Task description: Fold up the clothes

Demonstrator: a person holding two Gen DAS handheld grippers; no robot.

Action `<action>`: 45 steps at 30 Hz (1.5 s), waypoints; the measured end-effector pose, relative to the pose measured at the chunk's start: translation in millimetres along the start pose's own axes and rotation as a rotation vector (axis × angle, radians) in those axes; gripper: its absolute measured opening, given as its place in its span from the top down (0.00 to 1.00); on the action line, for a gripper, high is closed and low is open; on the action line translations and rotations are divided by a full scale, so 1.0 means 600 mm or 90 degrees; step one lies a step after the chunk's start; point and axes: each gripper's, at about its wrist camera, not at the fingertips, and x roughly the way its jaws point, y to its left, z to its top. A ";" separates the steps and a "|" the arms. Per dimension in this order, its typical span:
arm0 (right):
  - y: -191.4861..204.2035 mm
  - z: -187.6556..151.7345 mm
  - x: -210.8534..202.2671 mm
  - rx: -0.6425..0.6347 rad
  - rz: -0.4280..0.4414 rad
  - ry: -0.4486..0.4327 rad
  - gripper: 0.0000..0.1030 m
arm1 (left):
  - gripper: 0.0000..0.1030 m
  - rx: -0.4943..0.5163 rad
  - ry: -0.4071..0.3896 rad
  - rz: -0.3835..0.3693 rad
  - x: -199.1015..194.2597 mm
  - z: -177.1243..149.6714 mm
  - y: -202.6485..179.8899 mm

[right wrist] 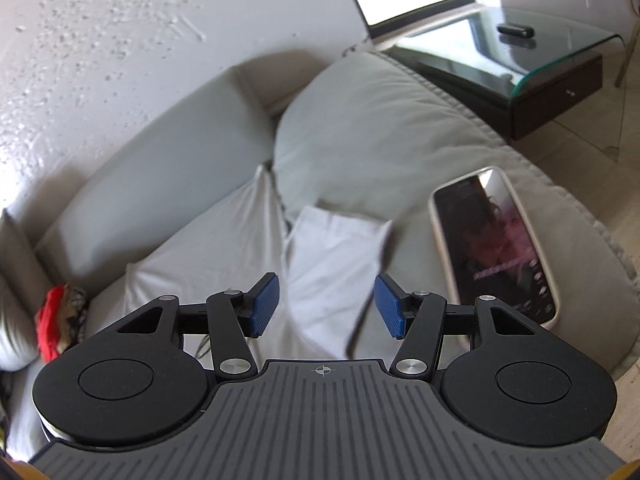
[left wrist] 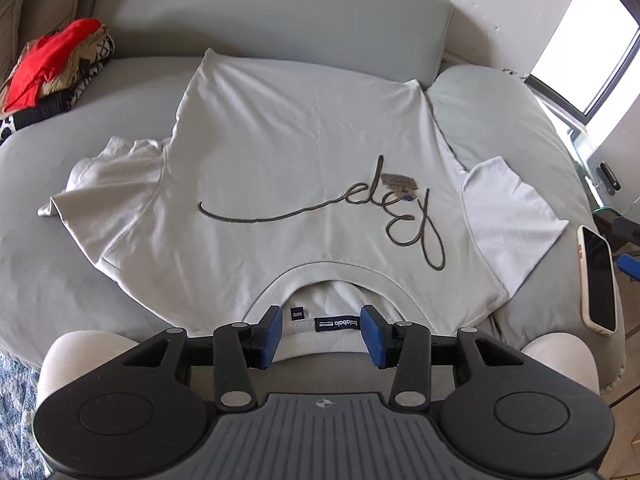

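The shirt (left wrist: 280, 160) lies flat on the sofa (left wrist: 100, 280), collar at 6 o'clock. Left tongs (left wrist: 320, 334) and right tongs (right wrist: 326, 306) gape apart, gripping nothing; phone (left wrist: 598, 280) at 3 o'clock.

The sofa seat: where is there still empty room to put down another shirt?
Bare cushion lies between the clothes pile and the T-shirt. Another patch is behind its sleeve. It is crowded by the phone.

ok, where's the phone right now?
The phone lies screen-up on the sofa cushion, at the right edge of the left wrist view, just beyond the t-shirt sleeve, near the glass side table.
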 end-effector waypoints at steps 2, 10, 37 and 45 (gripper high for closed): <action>-0.016 0.009 0.007 0.012 -0.008 -0.008 0.43 | 0.59 -0.001 0.004 0.006 0.008 -0.001 0.000; -0.040 0.026 0.054 -0.029 0.015 -0.012 0.53 | 0.59 -0.002 0.016 0.023 0.026 -0.002 -0.002; 0.089 0.023 0.174 -0.212 0.017 -0.019 0.99 | 0.58 -0.008 0.016 0.014 0.037 -0.009 0.012; 0.236 -0.146 0.165 -0.518 0.092 0.067 0.96 | 0.58 -0.020 -0.001 0.007 0.019 -0.019 0.023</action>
